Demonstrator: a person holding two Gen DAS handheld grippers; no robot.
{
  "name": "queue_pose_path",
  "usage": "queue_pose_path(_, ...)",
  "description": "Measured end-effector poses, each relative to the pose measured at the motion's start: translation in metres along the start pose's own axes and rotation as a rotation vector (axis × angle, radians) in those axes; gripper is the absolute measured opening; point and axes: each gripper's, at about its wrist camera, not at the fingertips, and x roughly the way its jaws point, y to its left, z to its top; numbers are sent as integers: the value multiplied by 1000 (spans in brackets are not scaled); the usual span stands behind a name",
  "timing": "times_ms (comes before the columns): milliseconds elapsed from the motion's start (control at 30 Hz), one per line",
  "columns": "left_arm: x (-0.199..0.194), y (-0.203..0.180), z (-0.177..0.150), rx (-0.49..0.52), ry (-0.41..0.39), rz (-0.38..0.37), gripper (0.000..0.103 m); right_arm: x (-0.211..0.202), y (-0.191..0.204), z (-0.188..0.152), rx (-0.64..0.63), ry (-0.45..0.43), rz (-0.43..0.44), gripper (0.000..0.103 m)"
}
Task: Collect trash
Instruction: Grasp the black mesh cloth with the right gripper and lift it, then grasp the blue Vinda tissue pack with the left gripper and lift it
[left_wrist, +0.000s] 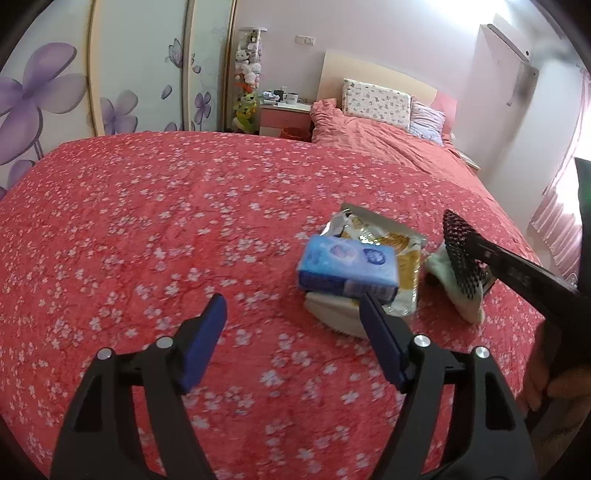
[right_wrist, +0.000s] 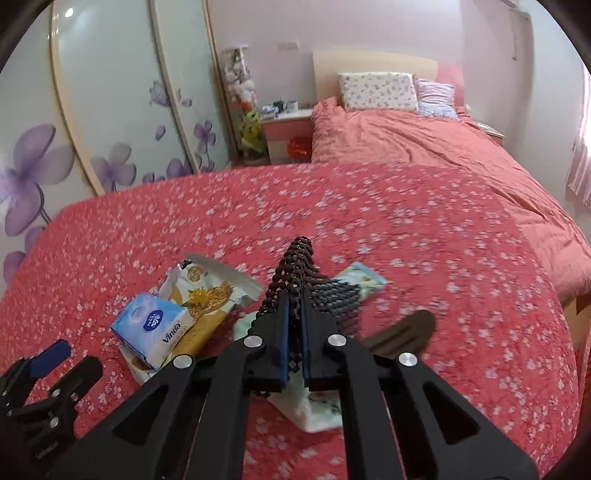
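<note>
1. Two grippers, one pile: my left gripper (left_wrist: 291, 301) stands wide, nothing btwn pads, over the bedspread (left_wrist: 147, 221).
2. Tissue pack (left_wrist: 347, 267) lies ahead-right of it, just past its right finger. Long axis runs across my reach, atop the snack wrapper (left_wrist: 388, 240).
3. Right gripper (right_wrist: 294, 299) is pinched tight on a black mesh piece (right_wrist: 299, 254), over a pale packet (right_wrist: 364, 280) right of the pile.
4. Left is nearer & free, so I'd shift it right for the pack.

Home bedroom, bed (left_wrist: 147, 221) (floral cover), pillow (left_wrist: 376, 103), nightstand (left_wrist: 284, 118)
</note>
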Motion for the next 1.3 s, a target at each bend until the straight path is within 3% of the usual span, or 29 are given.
queue_pose_path(267, 28, -34, 25, 11, 38, -8, 82, -21, -29, -6, 61, -33, -14, 5)
queue_pose_path(500, 44, -45, 22, 73, 71, 61, 82, -27, -43, -10, 81, -33, -7, 5)
queue_pose_path(933, 37, 40, 22, -34, 75, 239, 82, -31, -50, -21, 84, -37, -4, 5)
queue_pose_path(1100, 27, 57, 28, -127, 44, 167, 83, -32, -57, -24, 95, -37, -8, 5)
queue_pose_path(1300, 44, 25, 40, -83, 53, 147, 83, -34, -65, -28, 104, -35, -18, 5)
